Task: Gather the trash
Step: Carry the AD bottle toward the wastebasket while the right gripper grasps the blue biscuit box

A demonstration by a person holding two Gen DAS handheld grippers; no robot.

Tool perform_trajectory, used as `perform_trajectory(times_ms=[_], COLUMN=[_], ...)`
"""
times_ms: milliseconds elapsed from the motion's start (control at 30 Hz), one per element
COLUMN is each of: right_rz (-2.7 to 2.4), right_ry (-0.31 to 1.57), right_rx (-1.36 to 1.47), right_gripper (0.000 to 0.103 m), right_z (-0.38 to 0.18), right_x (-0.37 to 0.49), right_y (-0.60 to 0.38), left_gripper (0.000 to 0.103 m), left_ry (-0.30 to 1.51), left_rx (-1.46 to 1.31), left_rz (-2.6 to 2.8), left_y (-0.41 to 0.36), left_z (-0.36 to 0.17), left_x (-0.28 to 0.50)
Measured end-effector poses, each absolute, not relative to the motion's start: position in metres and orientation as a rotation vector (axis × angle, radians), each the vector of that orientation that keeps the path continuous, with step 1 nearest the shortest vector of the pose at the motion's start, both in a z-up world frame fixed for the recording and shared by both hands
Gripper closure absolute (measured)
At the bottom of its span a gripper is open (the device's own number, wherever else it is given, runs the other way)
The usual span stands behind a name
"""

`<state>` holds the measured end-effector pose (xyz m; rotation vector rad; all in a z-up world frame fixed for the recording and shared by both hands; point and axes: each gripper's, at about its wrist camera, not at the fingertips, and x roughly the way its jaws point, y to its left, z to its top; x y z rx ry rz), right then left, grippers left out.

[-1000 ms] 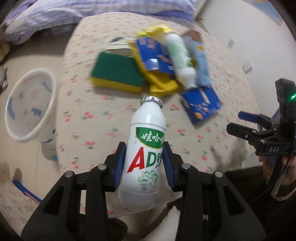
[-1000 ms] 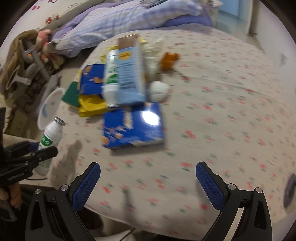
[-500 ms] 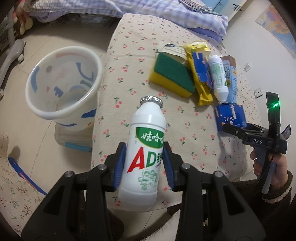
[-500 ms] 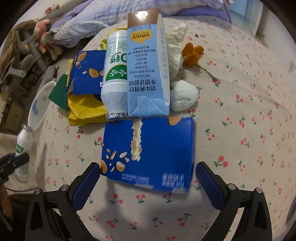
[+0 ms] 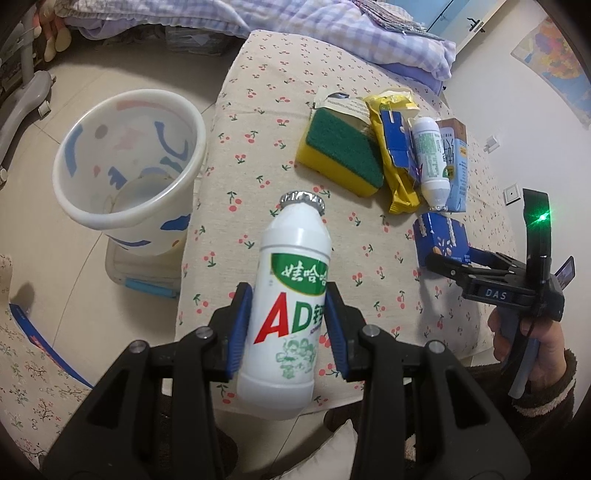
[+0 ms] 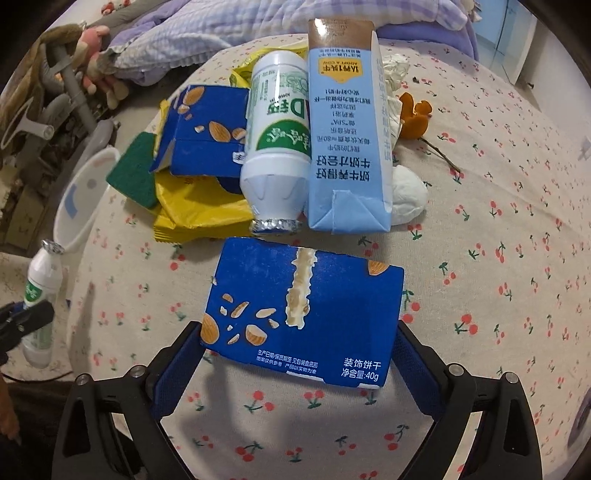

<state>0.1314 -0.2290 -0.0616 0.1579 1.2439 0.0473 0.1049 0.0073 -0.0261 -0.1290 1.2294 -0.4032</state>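
My left gripper (image 5: 284, 325) is shut on a white AD milk bottle (image 5: 290, 302) with a foil cap, held above the table's near edge. A white bin (image 5: 129, 170) with blue and pink marks stands on the floor to the left. My right gripper (image 6: 295, 354) is open, with its pads on either side of a flat blue biscuit box (image 6: 303, 310) on the table. Beyond it lie a second white bottle (image 6: 277, 147), a light-blue milk carton (image 6: 347, 140), a torn blue box (image 6: 207, 133) and a yellow wrapper (image 6: 195, 210).
A green and yellow sponge (image 5: 341, 155) lies on the cherry-print tablecloth (image 5: 258, 96). A white tissue ball (image 6: 408, 199) and an orange peel (image 6: 415, 118) lie to the right of the carton. Bedding (image 5: 332, 26) lies beyond the table.
My left gripper has swung left with the bottle, bringing the bin into fuller view. My right gripper has moved forward over the table until the blue biscuit box sits between its open fingers.
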Motion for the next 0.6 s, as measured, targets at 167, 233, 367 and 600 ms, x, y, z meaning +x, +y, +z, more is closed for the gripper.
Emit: perform_trajectory(times_ms=[167, 233, 367, 600], right_rz=[0.081, 0.107, 0.156, 0.241], right_ry=[1.225, 1.214, 1.186, 1.109], right_rx=[0.174, 0.169, 0.145, 0.123], right_gripper=[0.005, 0.005, 0.005, 0.005], right_z=[-0.045, -0.036, -0.018, 0.026], right_x=[0.122, 0.119, 0.114, 0.138], right_y=[-0.226, -0.218, -0.202, -0.154], left_gripper=[0.062, 0.062, 0.062, 0.062], left_ry=[1.21, 1.2, 1.173, 1.132], left_rx=[-0.144, -0.151, -0.154, -0.207], left_rz=[-0.396, -0.39, -0.363, -0.318], left_y=[0.015, 0.019, 0.03, 0.058], left_z=[-0.02, -0.016, -0.005, 0.019], left_x=[0.105, 0.106, 0.114, 0.137])
